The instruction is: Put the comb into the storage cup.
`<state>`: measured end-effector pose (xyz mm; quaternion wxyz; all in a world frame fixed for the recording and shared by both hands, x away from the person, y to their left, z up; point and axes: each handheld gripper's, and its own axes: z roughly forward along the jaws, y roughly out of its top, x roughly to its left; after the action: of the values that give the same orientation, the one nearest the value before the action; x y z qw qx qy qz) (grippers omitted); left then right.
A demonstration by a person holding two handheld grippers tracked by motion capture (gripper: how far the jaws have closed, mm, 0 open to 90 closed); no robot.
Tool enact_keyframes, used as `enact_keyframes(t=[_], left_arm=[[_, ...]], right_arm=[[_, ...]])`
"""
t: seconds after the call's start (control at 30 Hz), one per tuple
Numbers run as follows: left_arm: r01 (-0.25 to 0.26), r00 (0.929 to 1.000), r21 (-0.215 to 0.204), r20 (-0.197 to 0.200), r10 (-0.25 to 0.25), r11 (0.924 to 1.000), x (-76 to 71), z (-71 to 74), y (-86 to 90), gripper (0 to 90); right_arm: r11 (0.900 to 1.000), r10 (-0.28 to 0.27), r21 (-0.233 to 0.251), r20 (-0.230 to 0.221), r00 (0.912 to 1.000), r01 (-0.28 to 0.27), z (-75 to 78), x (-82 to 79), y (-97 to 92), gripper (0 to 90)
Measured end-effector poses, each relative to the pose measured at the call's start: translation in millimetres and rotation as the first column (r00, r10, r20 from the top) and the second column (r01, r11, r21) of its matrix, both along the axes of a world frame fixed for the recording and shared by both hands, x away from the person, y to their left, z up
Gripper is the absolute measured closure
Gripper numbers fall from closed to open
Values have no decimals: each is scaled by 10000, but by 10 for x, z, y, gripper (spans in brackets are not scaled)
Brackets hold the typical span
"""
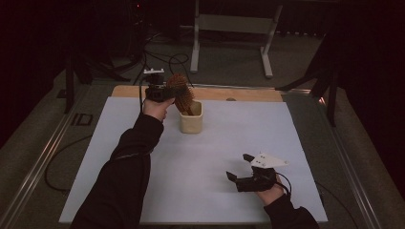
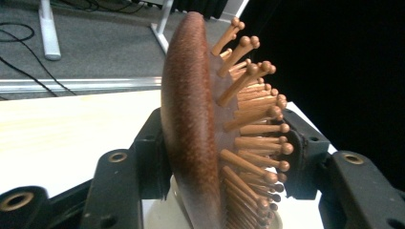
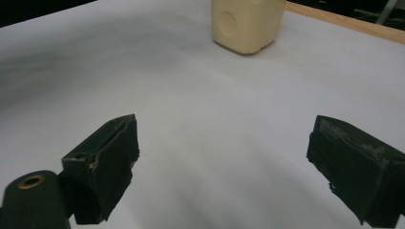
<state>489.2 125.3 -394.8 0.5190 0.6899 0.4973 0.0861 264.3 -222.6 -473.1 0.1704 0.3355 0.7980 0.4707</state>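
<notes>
Dim room, soft blurry edges

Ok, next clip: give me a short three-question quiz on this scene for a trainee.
1. What stands in the cream cup? A) a spoon B) a wooden hairbrush C) a toothbrush
2. True or false: the right gripper holds something between its jaws.
3. Fill in: the hairbrush's head sits between the jaws of the ___ gripper.

Key
1: B.
2: False. Its jaws stand wide apart with nothing between them, above the white table.
3: left, that is, the left gripper.
</notes>
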Motion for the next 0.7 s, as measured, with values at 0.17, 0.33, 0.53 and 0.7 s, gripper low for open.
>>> enact_keyframes(t=[0.17, 0.33, 0.53, 0.7], left_arm=[[-93, 9999, -8, 57, 93, 10000, -12, 30, 12, 395], [77, 9998, -132, 189, -74, 9999, -29, 76, 48, 240], [464, 9981, 154, 408, -470, 9988, -60, 103, 38, 110], [926, 9943, 680, 471, -959, 9934, -86, 119, 4, 1]], right_arm=[[10000, 12, 37, 10, 10000, -12, 1, 2, -2, 96], [10000, 14, 23, 17, 10000, -14, 4, 3, -4, 97], [10000, -18, 73, 5, 10000, 18, 6, 4, -7, 96], [9999, -88, 110, -60, 9999, 89, 4, 7, -13, 96]])
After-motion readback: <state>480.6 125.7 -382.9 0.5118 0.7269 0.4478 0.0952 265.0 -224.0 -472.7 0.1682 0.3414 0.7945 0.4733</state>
